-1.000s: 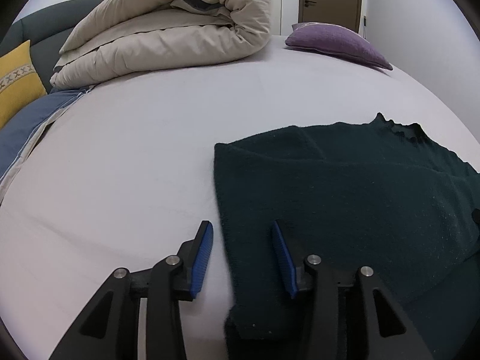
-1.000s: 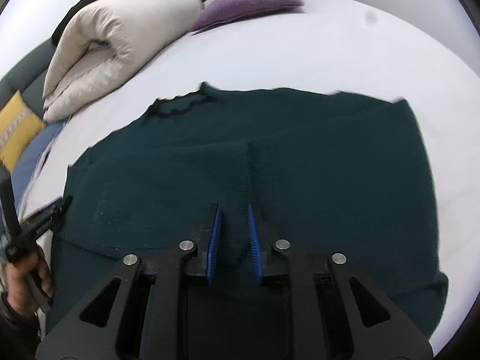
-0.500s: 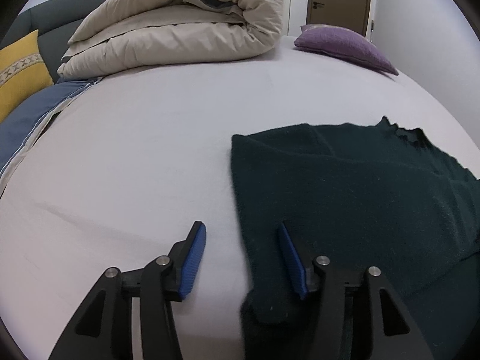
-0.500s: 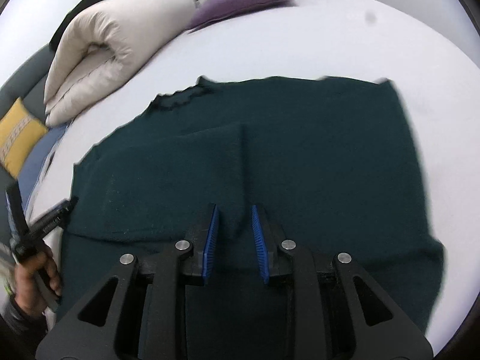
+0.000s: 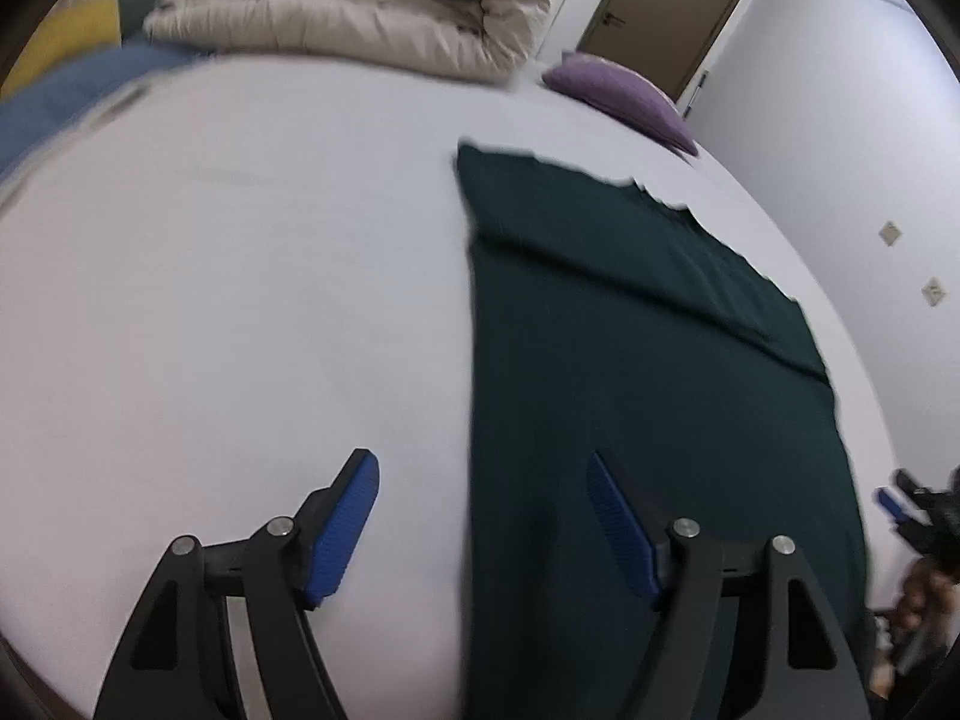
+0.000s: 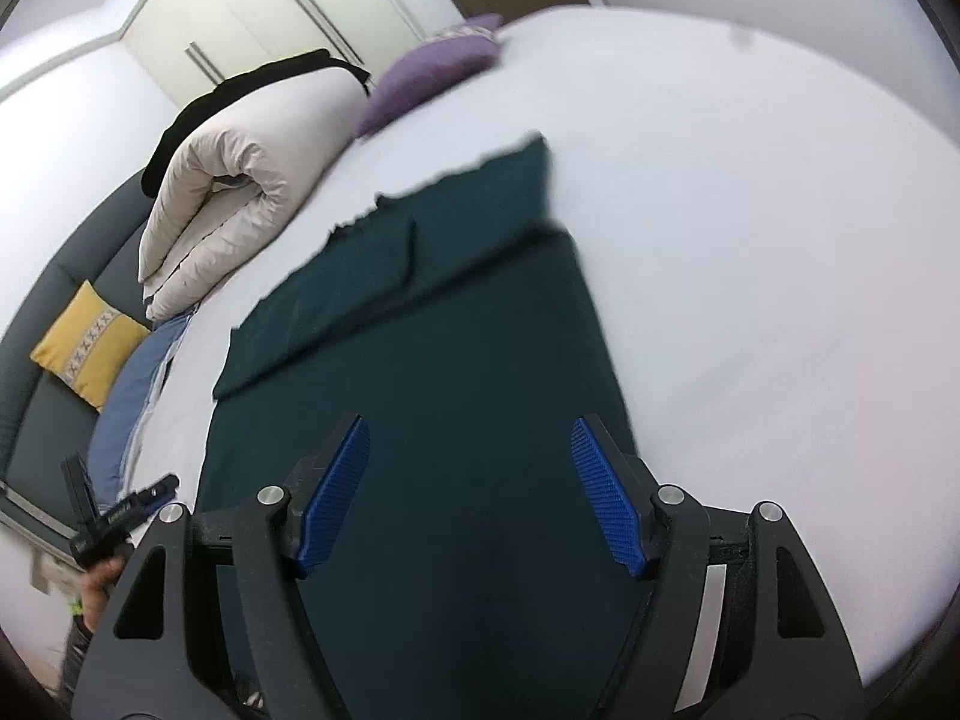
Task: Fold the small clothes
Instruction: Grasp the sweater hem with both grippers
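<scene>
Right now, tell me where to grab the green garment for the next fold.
Grip the dark green garment at its near hem corners, coming from the near edge of the bed. It lies flat in a long strip with both sides already folded in, so the near end seems ready to lift toward the collar.

Left wrist view motion-blurred: blue bedding and yellow cushion smeared. Dark green garment lower hem cut by frame bottom in both views. Right hand-held gripper clipped at the edge, finger spacing there unreadable. Far garment edge blurred.
</scene>
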`<state>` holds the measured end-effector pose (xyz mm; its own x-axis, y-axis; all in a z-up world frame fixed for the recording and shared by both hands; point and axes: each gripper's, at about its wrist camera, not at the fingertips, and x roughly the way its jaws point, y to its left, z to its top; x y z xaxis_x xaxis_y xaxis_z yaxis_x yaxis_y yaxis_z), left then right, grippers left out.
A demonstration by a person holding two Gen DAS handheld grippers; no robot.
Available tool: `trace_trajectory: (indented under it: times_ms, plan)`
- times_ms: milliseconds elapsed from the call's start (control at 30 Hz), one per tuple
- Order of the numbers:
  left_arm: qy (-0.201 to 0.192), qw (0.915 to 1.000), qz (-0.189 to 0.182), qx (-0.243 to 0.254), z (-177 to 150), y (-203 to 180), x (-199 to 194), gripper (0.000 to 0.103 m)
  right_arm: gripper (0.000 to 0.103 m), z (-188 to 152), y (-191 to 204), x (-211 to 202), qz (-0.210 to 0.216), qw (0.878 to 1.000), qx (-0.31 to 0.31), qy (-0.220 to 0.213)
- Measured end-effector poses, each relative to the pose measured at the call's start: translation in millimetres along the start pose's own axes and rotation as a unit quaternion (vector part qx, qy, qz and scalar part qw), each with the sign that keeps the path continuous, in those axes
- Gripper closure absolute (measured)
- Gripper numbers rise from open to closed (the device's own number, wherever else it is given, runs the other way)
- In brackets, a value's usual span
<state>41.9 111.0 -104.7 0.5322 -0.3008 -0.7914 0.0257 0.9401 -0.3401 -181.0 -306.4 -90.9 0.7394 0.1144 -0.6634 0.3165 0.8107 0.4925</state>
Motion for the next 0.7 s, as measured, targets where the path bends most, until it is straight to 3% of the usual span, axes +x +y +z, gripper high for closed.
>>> trace_trajectory:
  times_ms: [200,367,533,700]
  plan:
    - [0.042,0.9960,-0.063,-0.047,-50,18,-23,0.028,0.034,-47,-35,-27,0.016,0.999,0.037,0.020]
    - [0.093,0.9842,-0.129,-0.079,-69,26,-31,0.030,0.034,-71,-67,-49,0.036,0.995,0.081,0.036]
    - [0.131,0.9744,-0.164,-0.081,-81,21,-28,0.034,0.035,-94,-88,-61,0.054,0.991,0.105,0.062]
    - [0.143,0.9695,-0.179,-0.086,-82,20,-24,0.042,0.036,-105,-107,-71,0.064,0.986,0.134,0.069]
